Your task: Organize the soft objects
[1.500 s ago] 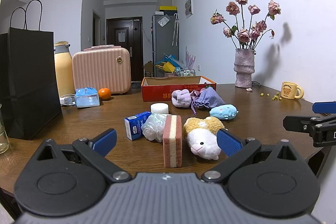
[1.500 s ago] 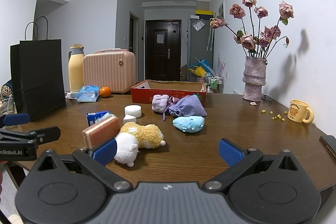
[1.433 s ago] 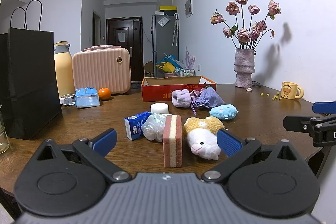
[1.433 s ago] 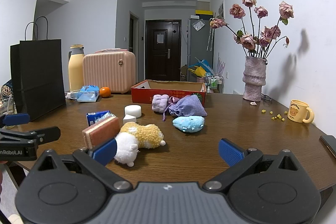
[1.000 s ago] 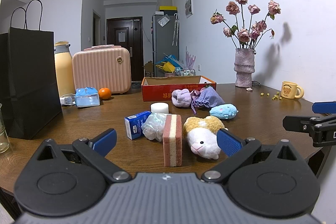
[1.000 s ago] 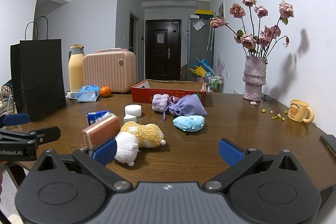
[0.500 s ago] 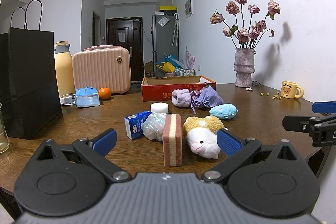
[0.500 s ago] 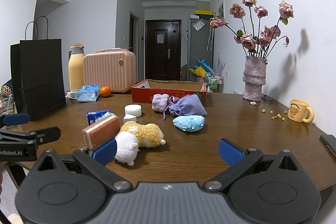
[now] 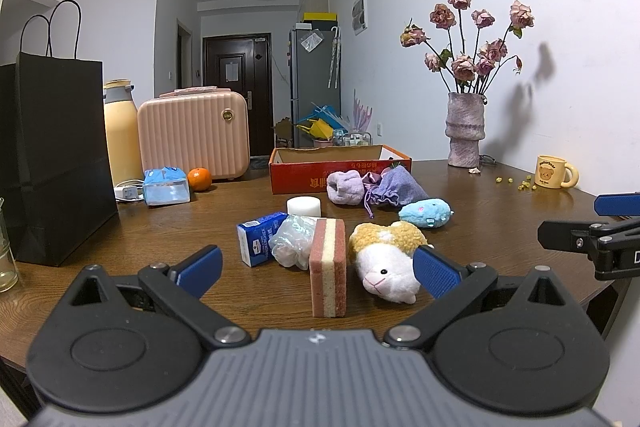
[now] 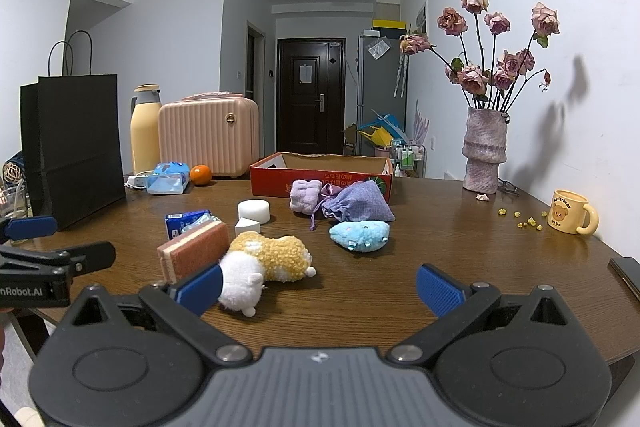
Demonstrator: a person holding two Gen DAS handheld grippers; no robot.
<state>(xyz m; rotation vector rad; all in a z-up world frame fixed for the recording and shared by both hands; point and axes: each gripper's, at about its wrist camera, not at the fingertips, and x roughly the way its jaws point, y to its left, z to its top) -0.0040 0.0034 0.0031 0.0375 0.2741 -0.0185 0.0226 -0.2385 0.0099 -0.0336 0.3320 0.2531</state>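
Note:
A yellow-and-white plush animal (image 9: pixel 390 255) (image 10: pixel 264 261) lies near the table's front edge beside a pink-and-cream sponge (image 9: pixel 327 267) (image 10: pixel 196 249). Behind them lie a blue plush (image 9: pixel 425 211) (image 10: pixel 359 233), a purple drawstring pouch (image 9: pixel 394 185) (image 10: pixel 358 205), a lilac soft bundle (image 9: pixel 345 185) (image 10: pixel 305 195), a crumpled plastic bag (image 9: pixel 291 241) and white foam pieces (image 9: pixel 304 206) (image 10: pixel 253 209). An open red cardboard box (image 9: pixel 340 169) (image 10: pixel 320 173) stands behind. My left gripper (image 9: pixel 316 267) and right gripper (image 10: pixel 318 289) are both open and empty, held short of the objects.
A black paper bag (image 9: pixel 52 163), yellow flask (image 9: pixel 120 135), pink case (image 9: pixel 194 135), tissue pack (image 9: pixel 166 187) and orange (image 9: pixel 199 179) stand at the left. A blue carton (image 9: pixel 260 237) lies by the plastic bag. A vase of roses (image 9: pixel 466 131) and a bear mug (image 9: pixel 554 171) stand at the right.

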